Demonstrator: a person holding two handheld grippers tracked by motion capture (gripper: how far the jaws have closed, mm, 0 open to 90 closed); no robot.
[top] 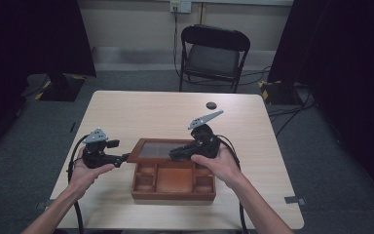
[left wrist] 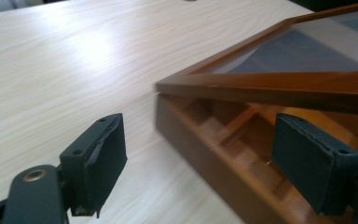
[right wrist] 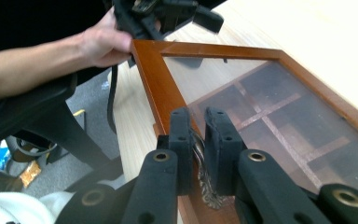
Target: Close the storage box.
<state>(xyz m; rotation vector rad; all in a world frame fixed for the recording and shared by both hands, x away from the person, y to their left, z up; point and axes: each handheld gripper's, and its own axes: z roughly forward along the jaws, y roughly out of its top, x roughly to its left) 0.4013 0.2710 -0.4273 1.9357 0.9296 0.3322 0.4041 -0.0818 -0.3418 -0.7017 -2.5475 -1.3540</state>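
glossy brown wooden box (top: 173, 184), glass-paned lid (right wrist: 270, 107), on a pale smooth wood-grain table (top: 141, 112).

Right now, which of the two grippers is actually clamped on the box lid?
The right gripper: its jaws pinch the small metal clasp on the front edge of the glass lid, holding it raised. The left gripper stands open at the lid's corner, gripping nothing.

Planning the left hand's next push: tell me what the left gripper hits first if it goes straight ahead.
Most likely the corner of the glass-paned lid, raised over the wooden box. The left gripper has open jaws straddling that corner; depth is hard to judge.
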